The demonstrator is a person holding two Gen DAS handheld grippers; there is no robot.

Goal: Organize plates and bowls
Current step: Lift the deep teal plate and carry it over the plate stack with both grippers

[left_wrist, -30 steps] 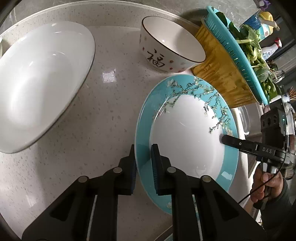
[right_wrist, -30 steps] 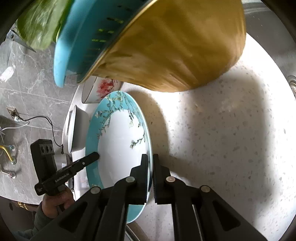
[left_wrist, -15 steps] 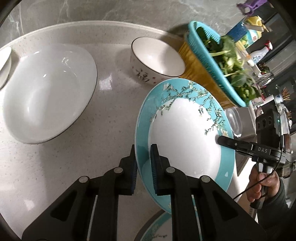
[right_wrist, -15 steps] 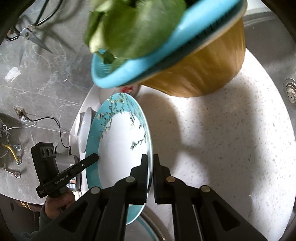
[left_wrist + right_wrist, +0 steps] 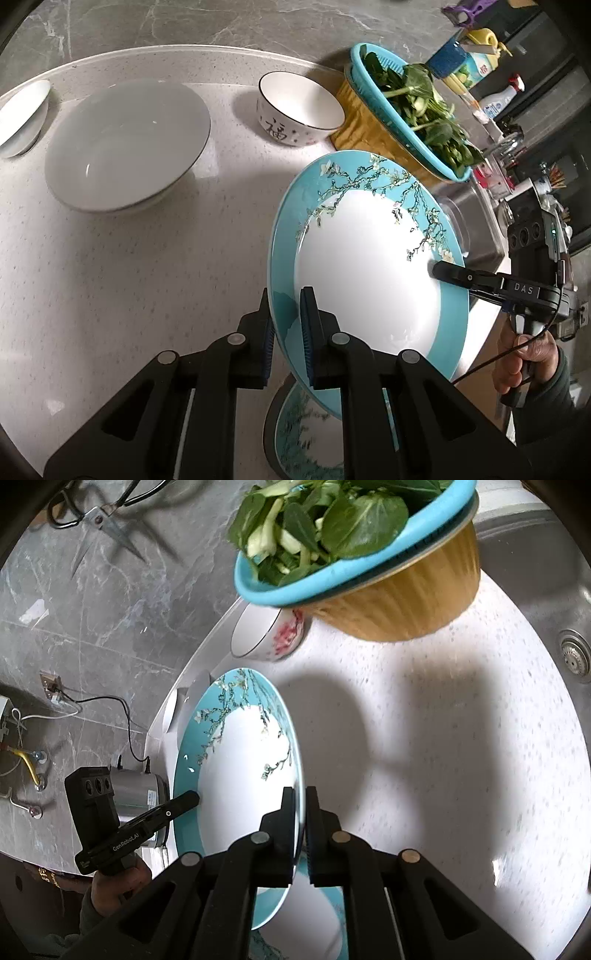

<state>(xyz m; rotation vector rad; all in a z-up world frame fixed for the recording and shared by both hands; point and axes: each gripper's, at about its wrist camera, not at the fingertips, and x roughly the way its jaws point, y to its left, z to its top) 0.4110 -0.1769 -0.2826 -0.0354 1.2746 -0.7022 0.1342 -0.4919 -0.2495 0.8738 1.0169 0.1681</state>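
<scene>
I'm over a pale speckled worktop (image 5: 155, 258) backed by grey marbled wall. My left gripper (image 5: 287, 328) and right gripper (image 5: 305, 821) are each clamped on opposite rims of the teal blossom plate (image 5: 369, 273), held tilted above a matching plate (image 5: 303, 435). Beyond the teal plate sit a wide white bowl (image 5: 125, 147), a patterned bowl (image 5: 299, 110) and a basket of greens (image 5: 410, 110).

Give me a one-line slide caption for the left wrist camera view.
Both grippers, left and right, clamp a blossom-patterned teal plate above a matching plate.
</scene>
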